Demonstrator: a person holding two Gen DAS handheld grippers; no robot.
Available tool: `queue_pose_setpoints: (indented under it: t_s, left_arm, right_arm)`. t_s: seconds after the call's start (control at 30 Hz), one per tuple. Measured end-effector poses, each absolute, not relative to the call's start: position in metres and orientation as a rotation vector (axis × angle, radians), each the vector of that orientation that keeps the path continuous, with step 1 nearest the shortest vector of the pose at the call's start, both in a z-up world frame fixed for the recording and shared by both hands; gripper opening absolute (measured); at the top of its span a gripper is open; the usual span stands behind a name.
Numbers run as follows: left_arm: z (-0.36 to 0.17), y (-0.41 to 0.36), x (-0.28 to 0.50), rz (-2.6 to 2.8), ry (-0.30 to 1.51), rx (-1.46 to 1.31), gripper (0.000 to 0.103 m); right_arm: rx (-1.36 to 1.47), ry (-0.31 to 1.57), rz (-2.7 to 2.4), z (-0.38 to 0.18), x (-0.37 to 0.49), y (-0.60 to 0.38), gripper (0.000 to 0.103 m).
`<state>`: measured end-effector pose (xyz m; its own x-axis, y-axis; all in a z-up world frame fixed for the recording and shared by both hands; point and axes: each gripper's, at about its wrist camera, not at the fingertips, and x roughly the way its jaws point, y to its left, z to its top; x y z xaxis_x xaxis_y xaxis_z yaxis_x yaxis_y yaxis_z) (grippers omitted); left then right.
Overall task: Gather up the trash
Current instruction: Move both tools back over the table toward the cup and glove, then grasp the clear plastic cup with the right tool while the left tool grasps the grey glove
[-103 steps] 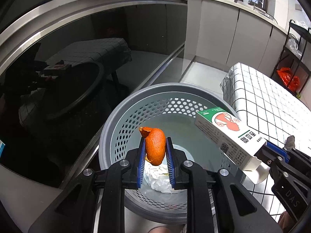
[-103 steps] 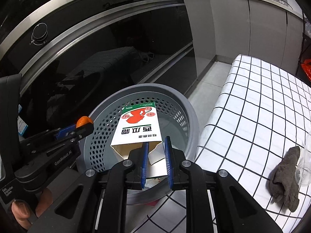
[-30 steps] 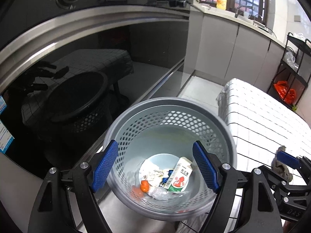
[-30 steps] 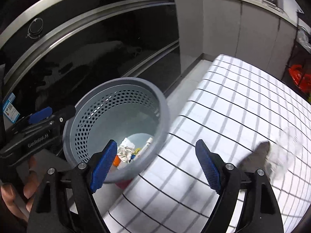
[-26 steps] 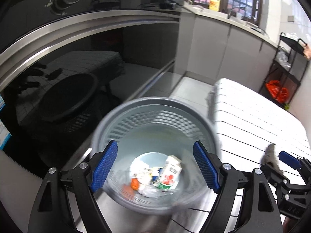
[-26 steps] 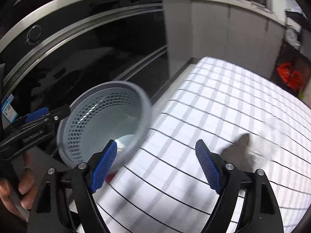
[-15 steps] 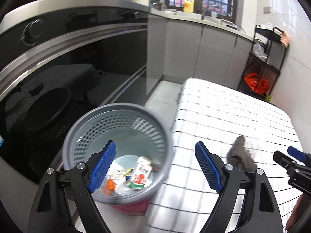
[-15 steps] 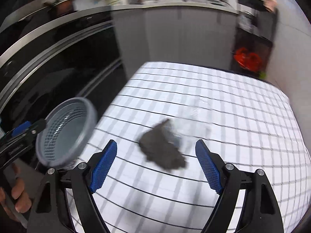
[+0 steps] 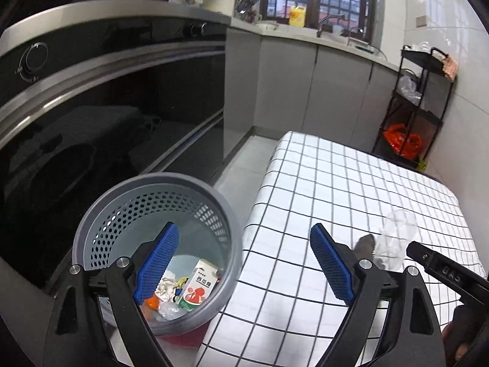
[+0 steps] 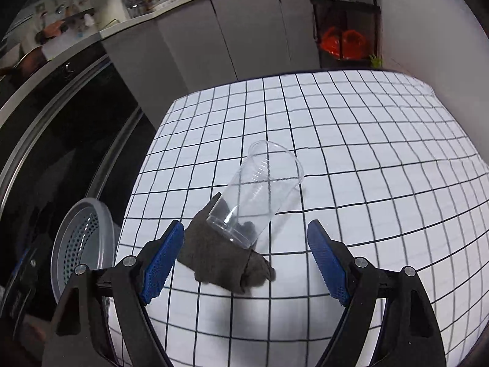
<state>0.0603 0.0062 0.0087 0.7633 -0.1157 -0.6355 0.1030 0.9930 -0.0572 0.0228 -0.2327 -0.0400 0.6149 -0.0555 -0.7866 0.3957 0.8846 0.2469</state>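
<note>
A grey perforated bin (image 9: 211,202) stands on the floor by the table's left edge, also seen as bin (image 10: 76,244). Inside lie a small carton (image 9: 198,287), orange peel (image 9: 150,302) and crumpled paper. A clear plastic cup (image 10: 259,195) lies on its side on the checked tablecloth (image 10: 366,159), its base over a dark grey rag (image 10: 220,257). My right gripper (image 10: 246,263) hangs open just short of the cup and rag, nothing between its pads. My left gripper (image 9: 244,263) straddles the bin's rim and table edge, its jaws still opening, empty. The cup (image 9: 397,241) shows faintly at right.
A dark glass oven front (image 9: 107,122) runs along the left, close behind the bin. Grey cabinets (image 9: 305,91) close the back. A black shelf rack (image 9: 421,107) with an orange bag stands at the far right. The right gripper's arm (image 9: 449,275) reaches in at lower right.
Both grippers swung away from the bin toward the table. The peel and carton, held earlier, now lie in the bin. The cup and rag came in front of the right gripper.
</note>
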Motion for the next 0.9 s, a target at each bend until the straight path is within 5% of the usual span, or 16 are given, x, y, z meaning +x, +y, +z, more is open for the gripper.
queue_pose_setpoints:
  t_s: [0.53, 0.6, 0.9]
  left_arm:
    - [-0.002, 0.005, 0.062, -0.113, 0.708, 0.024, 0.086]
    - [-0.004, 0.003, 0.062, -0.121, 0.713, 0.029, 0.086]
    - [-0.012, -0.012, 0.054, -0.198, 0.741, 0.061, 0.086]
  right_arm:
    - [0.525, 0.981, -0.360, -0.085, 0.077, -0.249, 0.078]
    - [0.512, 0.981, -0.351, -0.086, 0.076, -0.250, 0.062]
    - [0.412, 0.974, -0.252, -0.074, 0.054, -0.256, 0.059]
